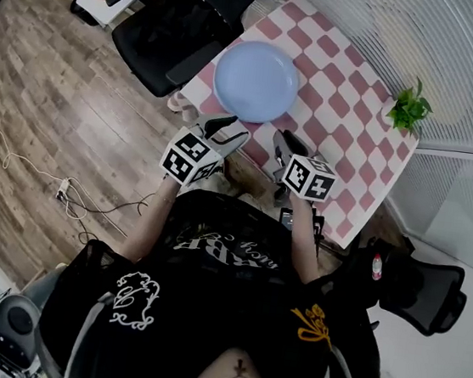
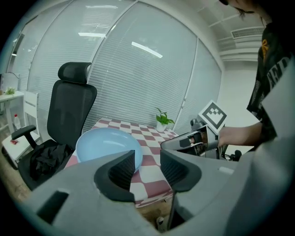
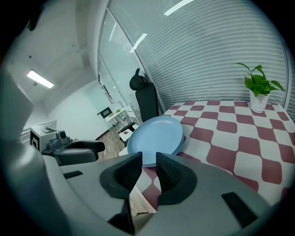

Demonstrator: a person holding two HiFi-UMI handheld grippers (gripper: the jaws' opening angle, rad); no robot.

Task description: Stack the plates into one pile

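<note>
A pile of light blue plates [image 1: 256, 81] rests on the red-and-white checked table [image 1: 348, 112], near its left corner. In the right gripper view the plates [image 3: 156, 138] show as a stack of several rims. Both grippers hover off the table's near edge, short of the plates. My left gripper [image 1: 224, 131] points at the pile's near side; its jaws [image 2: 147, 168] stand apart with nothing between them. My right gripper [image 1: 284, 143] is beside it, to the right, and its jaws [image 3: 149, 170] keep a narrow gap, also with nothing in it.
A small potted plant [image 1: 409, 107] stands at the table's far right edge. A black office chair [image 1: 166, 34] sits just left of the table, another chair [image 1: 416, 292] at the right. Cables [image 1: 65, 193] lie on the wooden floor.
</note>
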